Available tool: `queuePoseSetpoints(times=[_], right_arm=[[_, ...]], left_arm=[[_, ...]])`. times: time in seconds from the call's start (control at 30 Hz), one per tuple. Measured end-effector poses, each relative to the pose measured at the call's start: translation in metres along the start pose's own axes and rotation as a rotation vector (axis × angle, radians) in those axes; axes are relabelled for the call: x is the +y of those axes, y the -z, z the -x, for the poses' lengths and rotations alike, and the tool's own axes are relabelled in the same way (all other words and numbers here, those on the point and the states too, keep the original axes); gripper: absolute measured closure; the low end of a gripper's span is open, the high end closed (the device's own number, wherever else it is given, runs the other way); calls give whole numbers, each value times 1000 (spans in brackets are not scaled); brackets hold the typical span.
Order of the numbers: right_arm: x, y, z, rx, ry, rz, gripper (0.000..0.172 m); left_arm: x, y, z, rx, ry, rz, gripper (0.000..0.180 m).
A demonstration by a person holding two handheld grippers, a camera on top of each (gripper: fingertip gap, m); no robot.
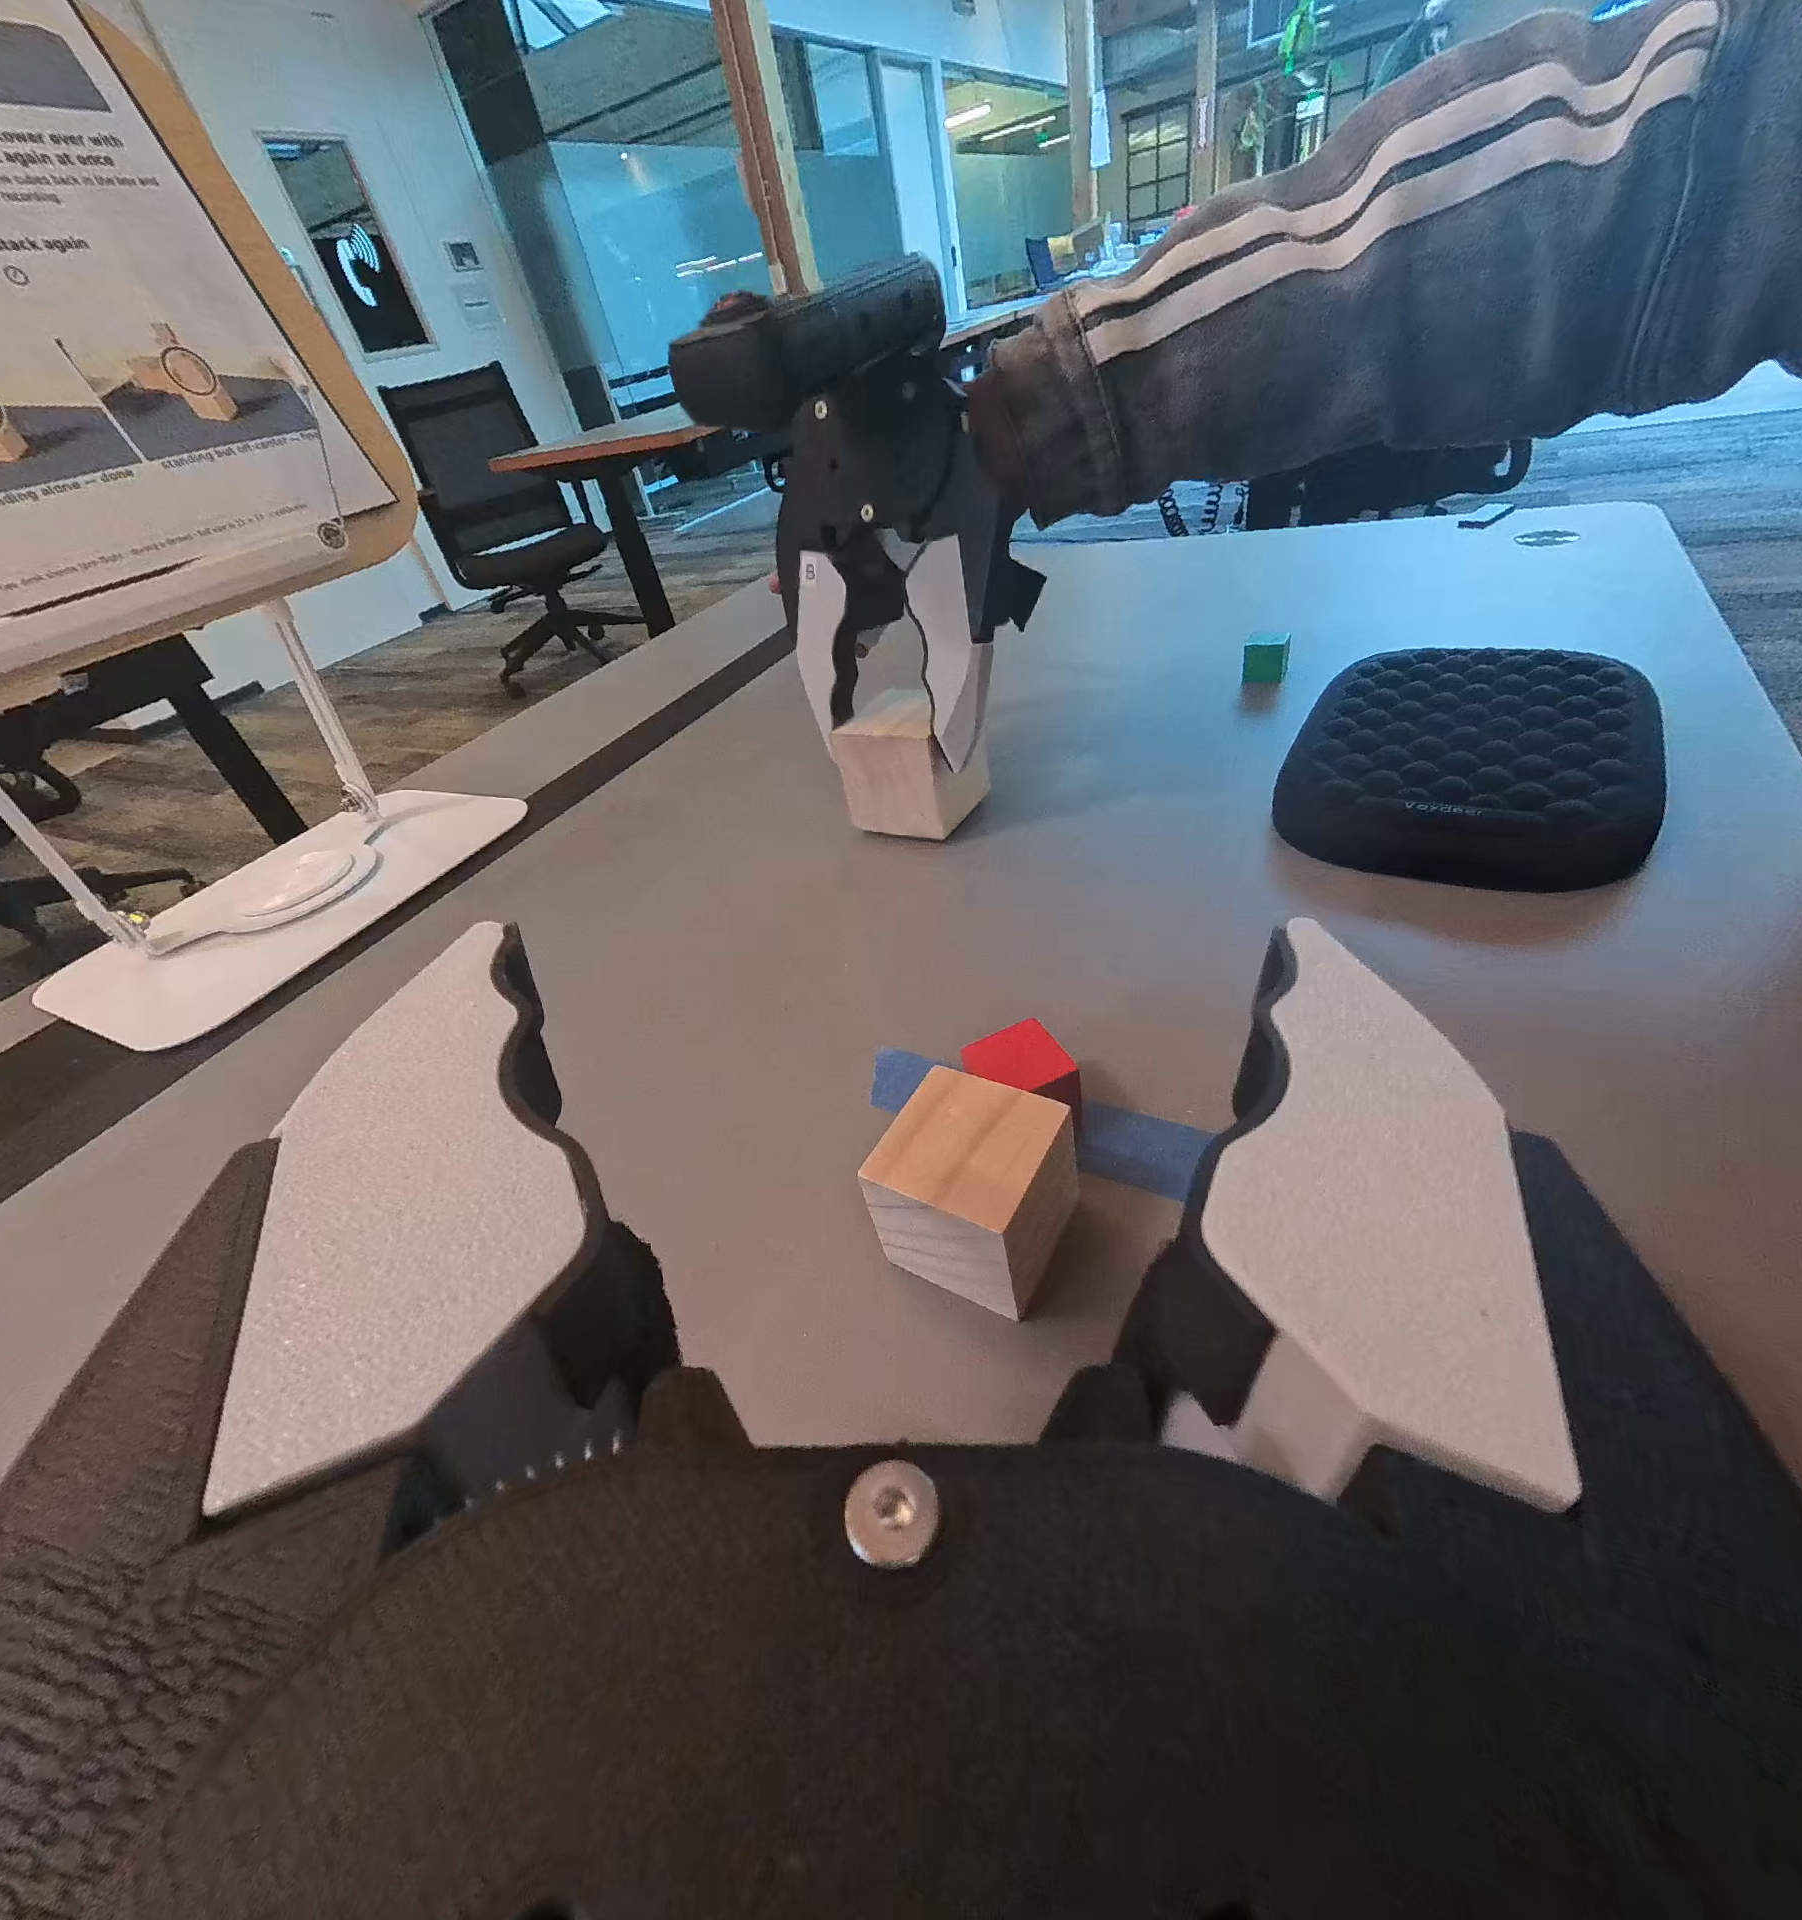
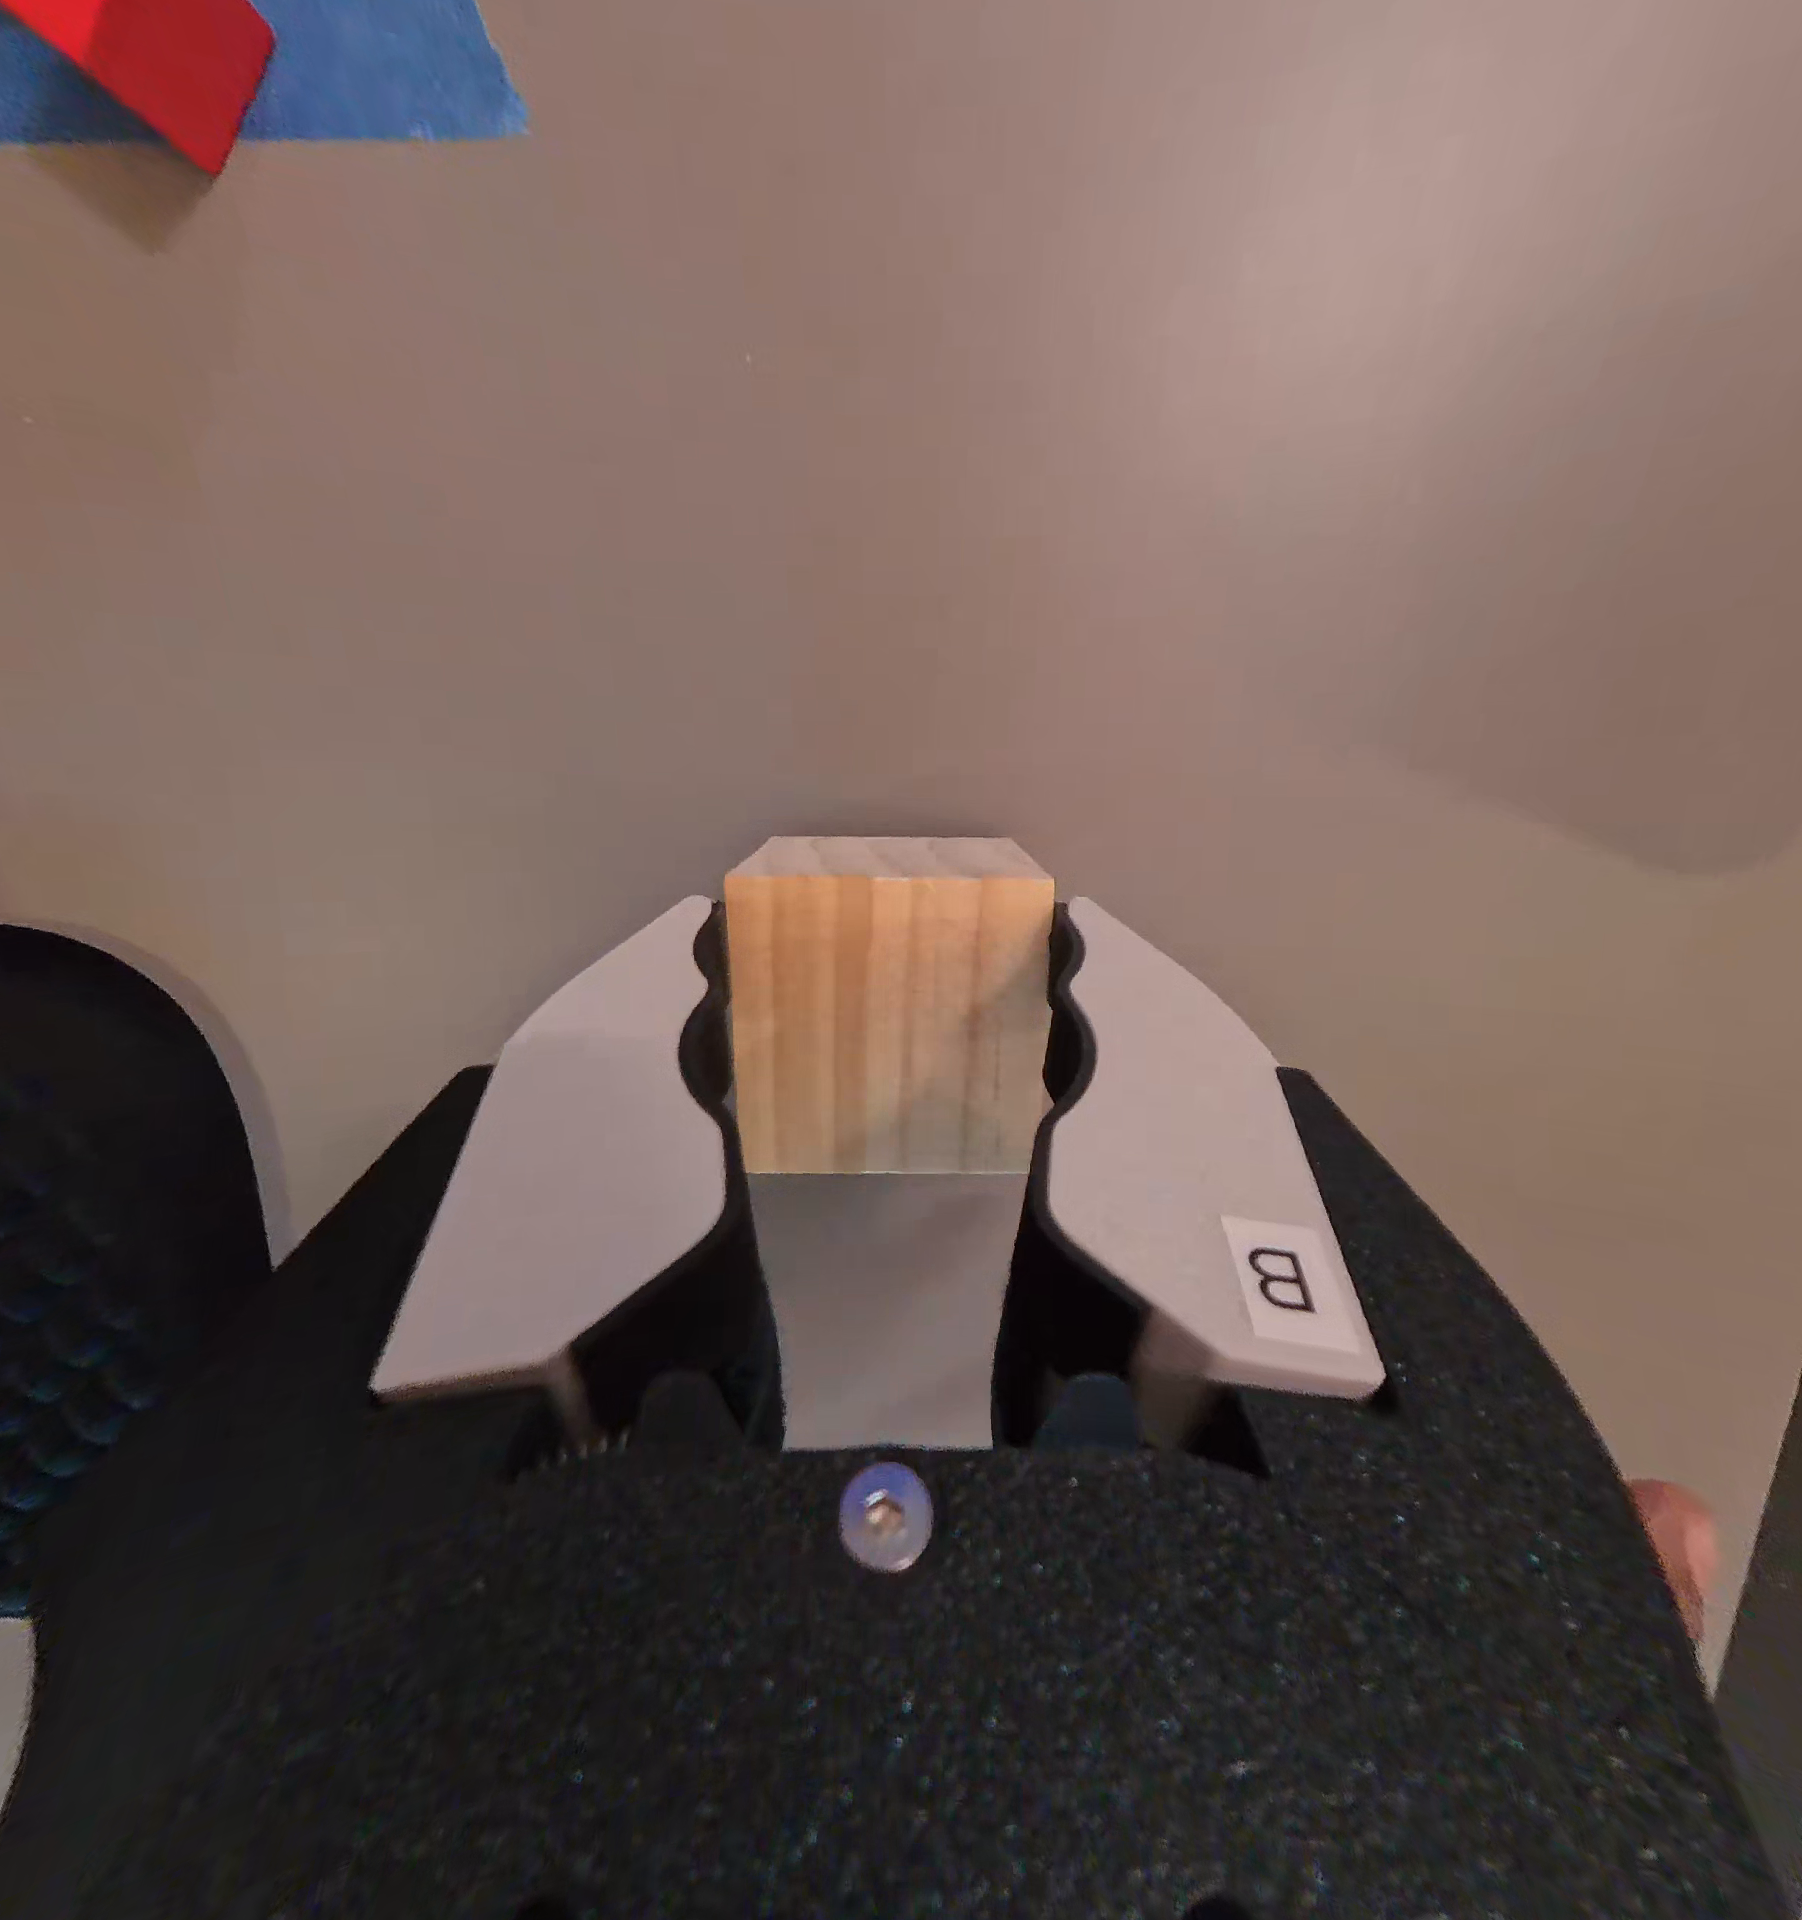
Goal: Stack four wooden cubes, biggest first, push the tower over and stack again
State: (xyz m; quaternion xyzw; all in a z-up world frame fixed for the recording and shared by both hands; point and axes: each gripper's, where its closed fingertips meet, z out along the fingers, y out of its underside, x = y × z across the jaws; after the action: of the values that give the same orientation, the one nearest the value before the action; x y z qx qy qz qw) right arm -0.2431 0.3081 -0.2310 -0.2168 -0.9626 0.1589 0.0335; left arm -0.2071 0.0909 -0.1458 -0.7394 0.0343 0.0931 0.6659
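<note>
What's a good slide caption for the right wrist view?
Right tool clamps a plain wooden cube above the grey table, red cube on blue tape beyond.

Counting four cubes on the desk (image 1: 668, 935): two plain wooden cubes (image 1: 907, 774) (image 1: 970, 1184), one red cube (image 1: 1022, 1055), one green cube (image 1: 1266, 657). Also showing one blue tape strip (image 1: 1136, 1138), one black cushion pad (image 1: 1468, 764), one instruction stand (image 1: 149, 312), two tools (image 1: 892, 1039) (image 1: 902, 717).
</note>
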Motion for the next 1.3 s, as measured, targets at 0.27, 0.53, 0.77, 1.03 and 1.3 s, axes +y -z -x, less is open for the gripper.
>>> queuePoseSetpoints(times=[0.27, 0.53, 0.77, 1.03, 1.3], right_arm=[[-4, 0, 0, 26, -45, -51, 94], [-56, 34, 29, 166, -120, -446, 25], [-102, 59, 105, 197, -56, -960, 25], [-100, 54, 111, 159, -101, -1047, 25], [-101, 64, 109, 226, -93, -1109, 27]], left_arm=[[4, -1, -1, 7, -2, 16, 53], [21, -2, -4, 29, -39, 115, 69], [61, -7, -17, 198, -156, 472, 97], [93, -16, -14, 440, -387, 905, 117], [63, -21, -4, 335, 1, 667, 134]])
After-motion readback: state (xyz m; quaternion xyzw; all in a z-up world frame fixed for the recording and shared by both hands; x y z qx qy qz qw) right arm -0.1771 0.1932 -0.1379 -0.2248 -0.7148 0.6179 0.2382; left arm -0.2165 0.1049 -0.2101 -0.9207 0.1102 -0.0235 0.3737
